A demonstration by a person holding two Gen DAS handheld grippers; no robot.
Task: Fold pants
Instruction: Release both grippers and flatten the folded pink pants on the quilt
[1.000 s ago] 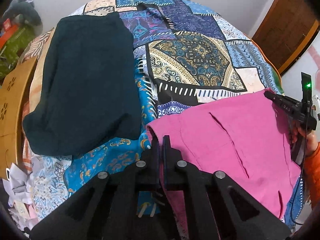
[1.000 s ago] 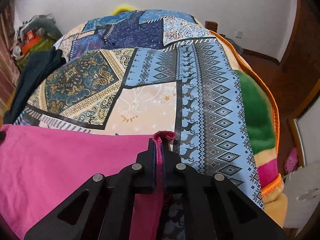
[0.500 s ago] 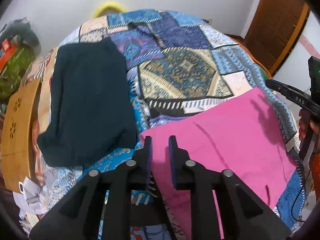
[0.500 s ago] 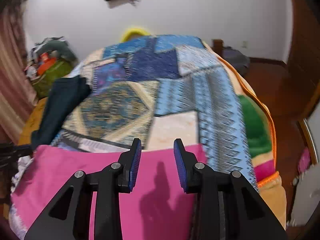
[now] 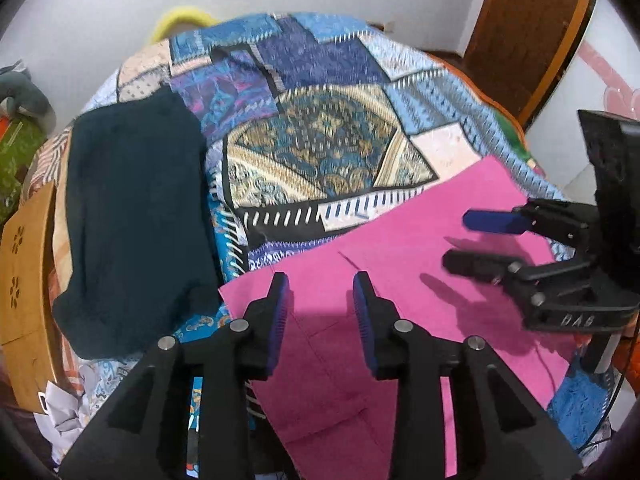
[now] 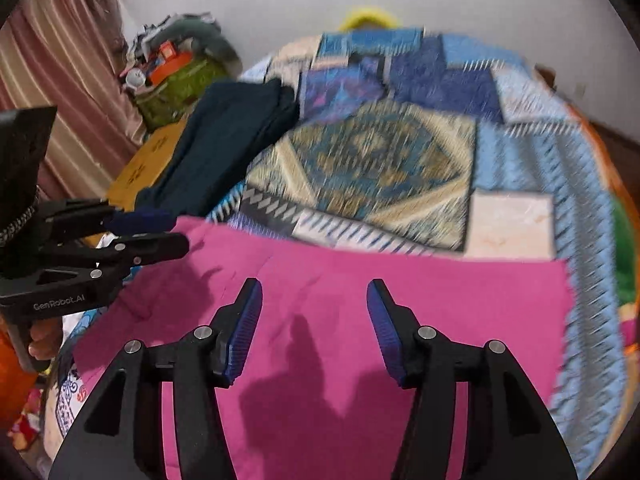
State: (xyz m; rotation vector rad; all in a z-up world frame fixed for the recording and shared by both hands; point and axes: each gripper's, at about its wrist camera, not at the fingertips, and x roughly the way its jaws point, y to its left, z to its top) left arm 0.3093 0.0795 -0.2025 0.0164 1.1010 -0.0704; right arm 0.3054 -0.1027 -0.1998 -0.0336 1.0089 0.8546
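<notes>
The right gripper (image 6: 314, 300) hangs over the flat pink pants (image 6: 440, 304), jaws just opened, nothing between them. The left gripper (image 6: 160, 232) reaches in beside a dark green garment (image 6: 224, 148) on the patchwork blanket (image 6: 520, 184)

Left hand-held gripper (image 6: 156, 232) body: I read "GenRobot.AI" in pale letters along its side, below the fingers.
Right hand-held gripper (image 5: 476, 240) body: I read raised letters "DAS" on its black frame, behind the fingers.
</notes>
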